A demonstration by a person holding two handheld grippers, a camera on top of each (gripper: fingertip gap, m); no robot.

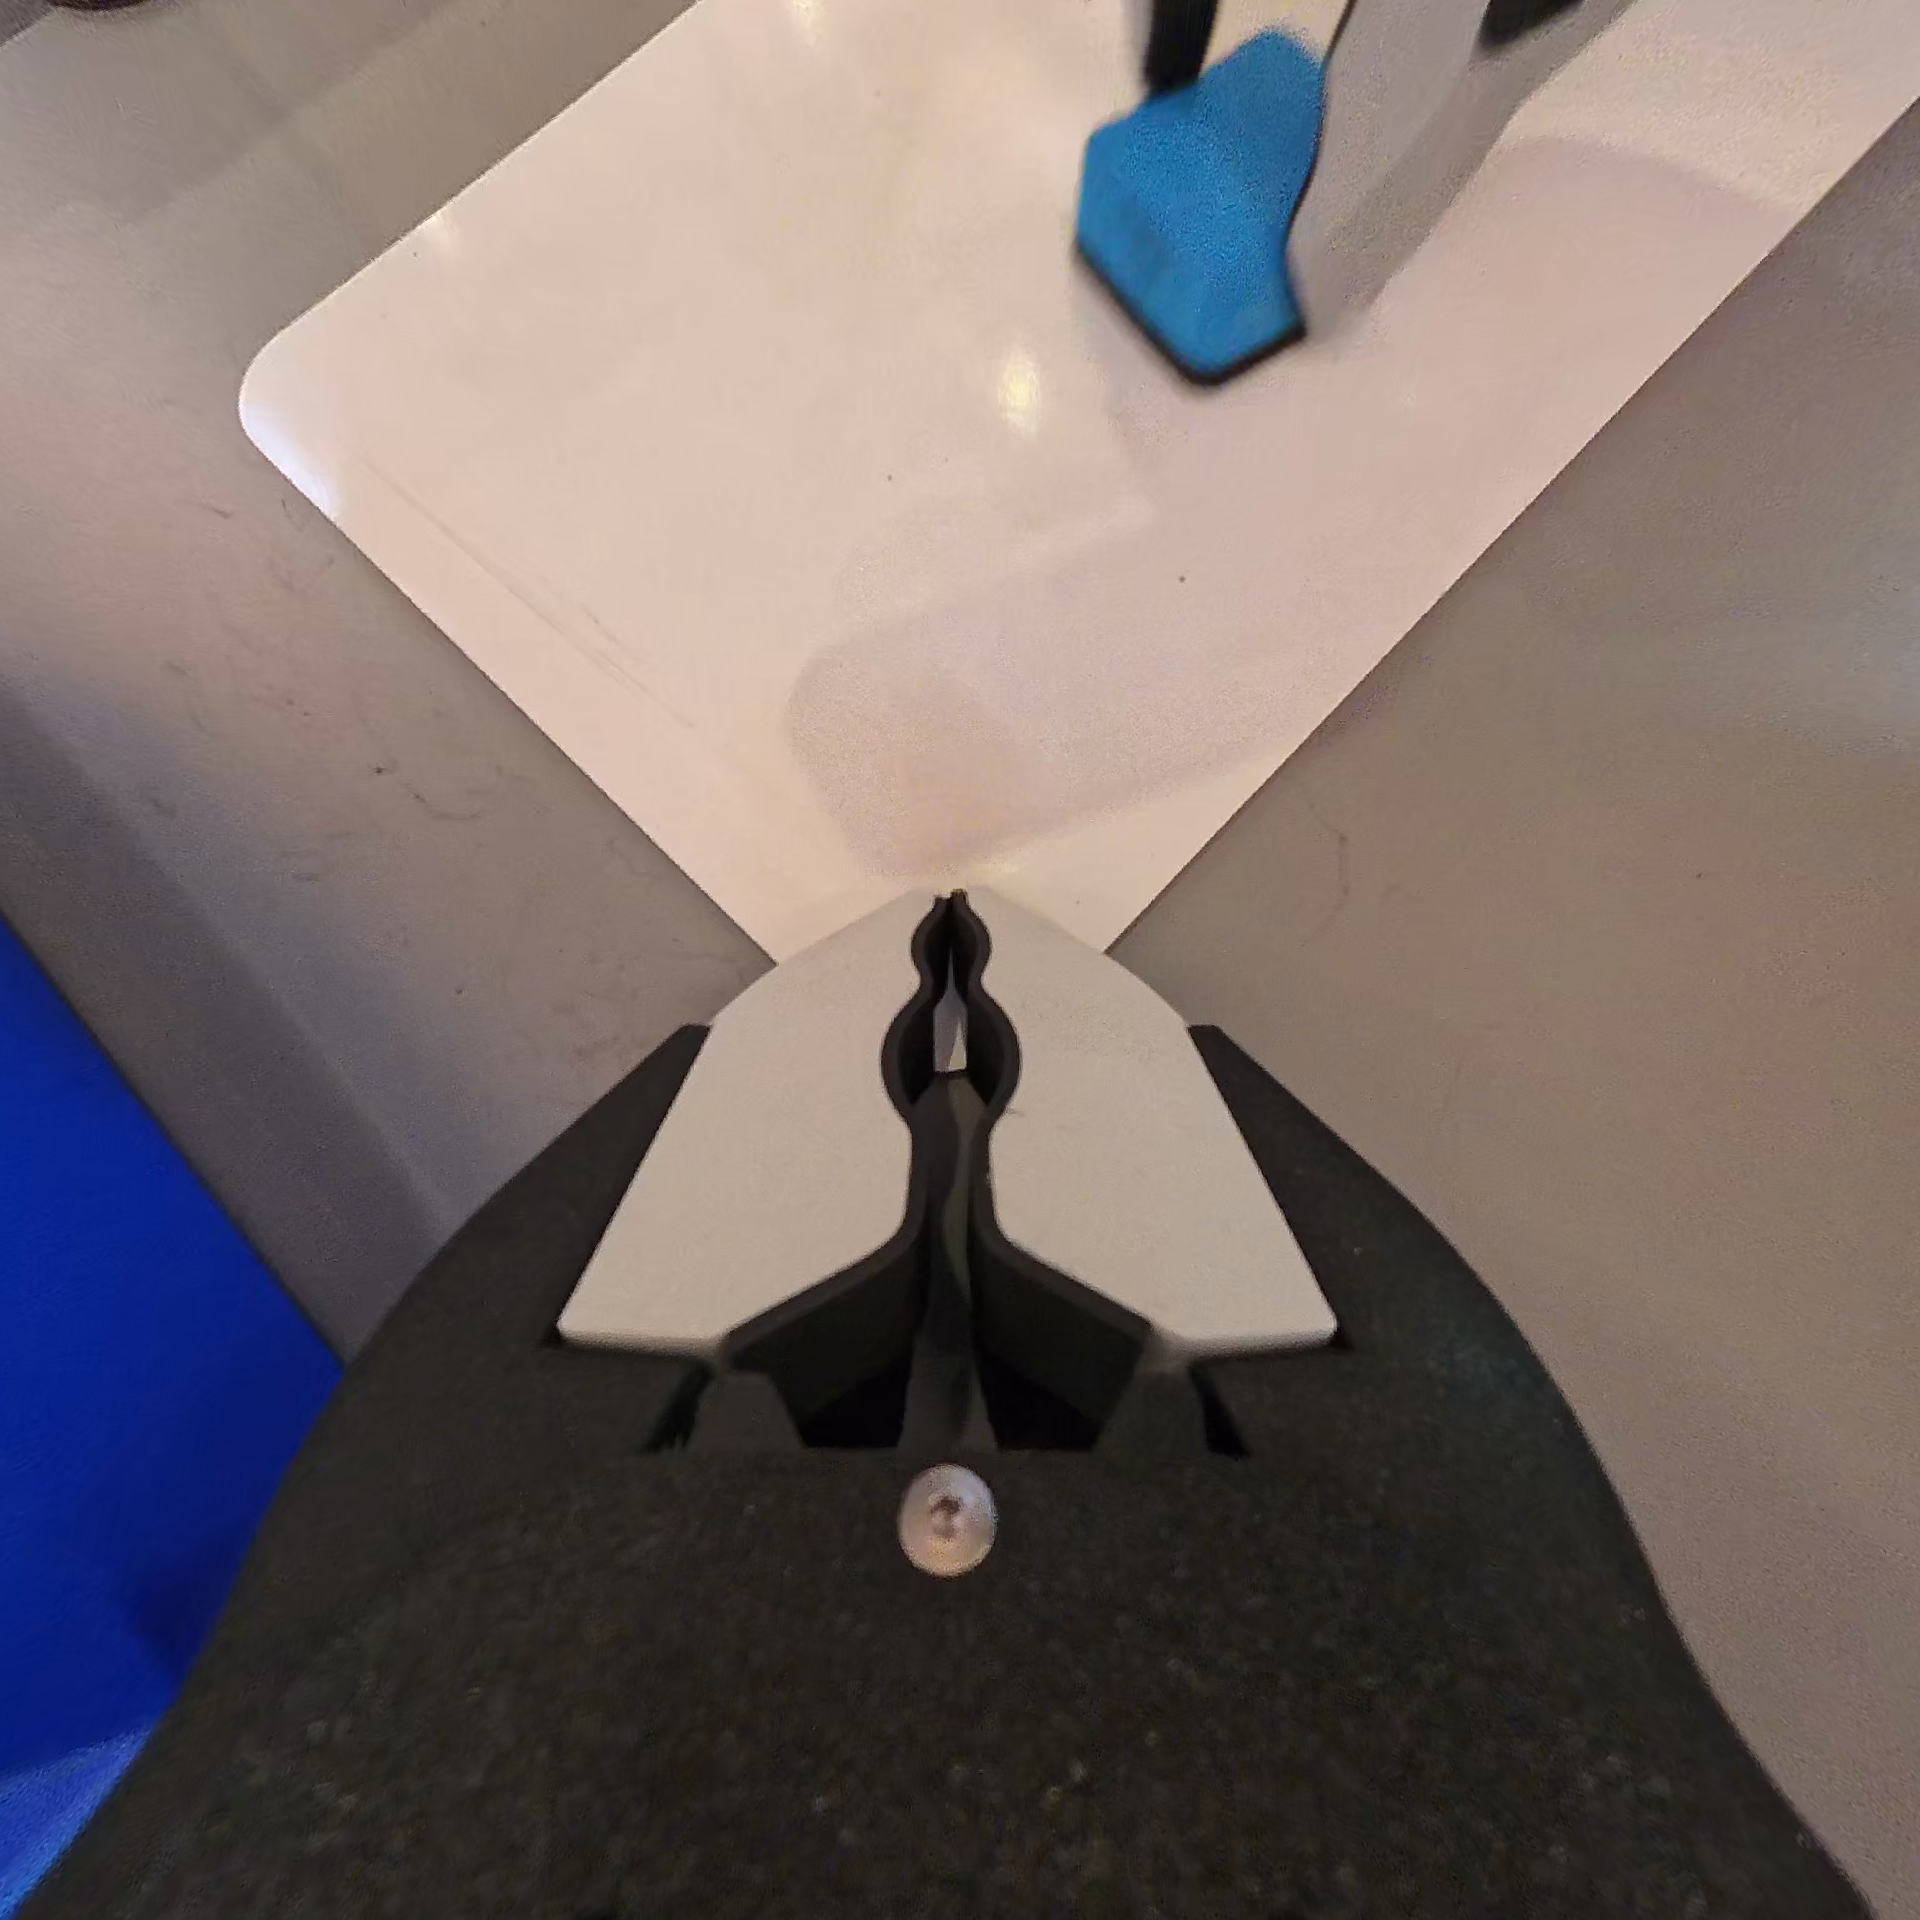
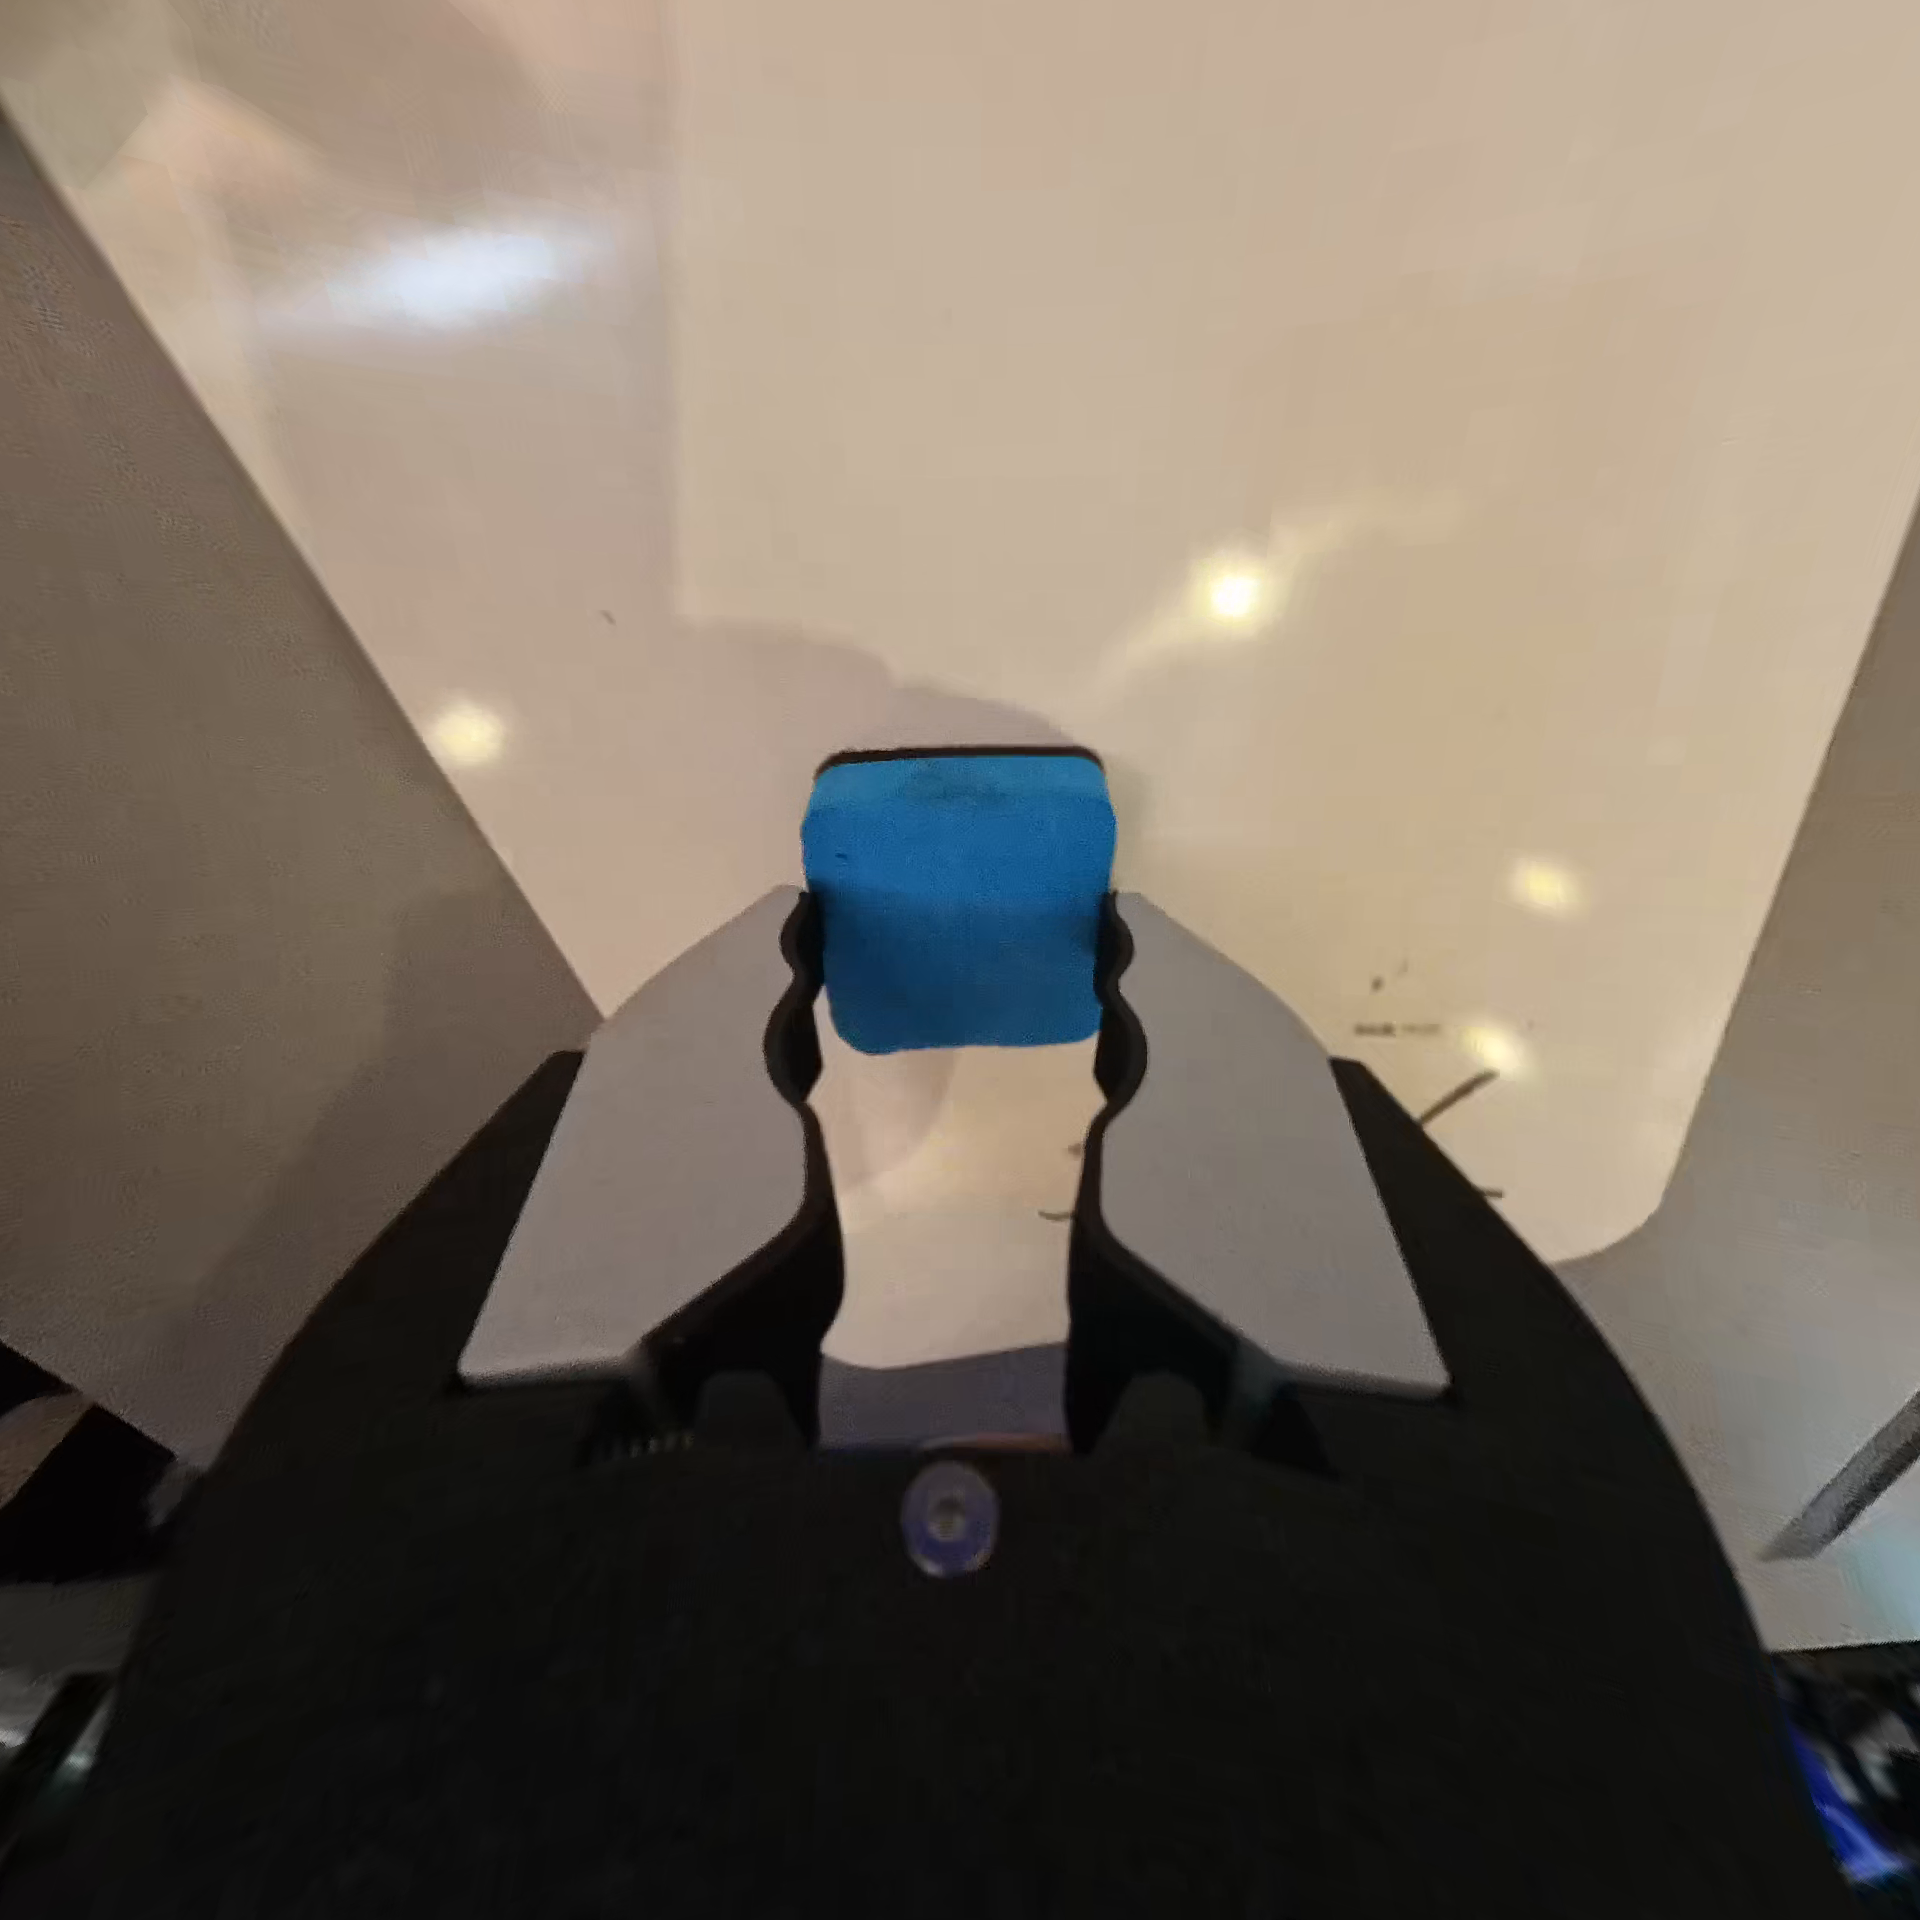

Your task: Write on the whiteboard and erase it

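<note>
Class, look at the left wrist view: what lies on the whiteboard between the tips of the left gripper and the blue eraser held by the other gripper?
Only bare whiteboard lies between the left gripper and the blue eraser, apart from light reflections.

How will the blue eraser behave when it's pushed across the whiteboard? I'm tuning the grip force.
The blue eraser looks like soft foam, so probably light and slightly squashy. The right gripper clamps only its sides near the fingertips, so a hard push might twist it. The whiteboard looks glossy, so the eraser should slide easily.
</note>
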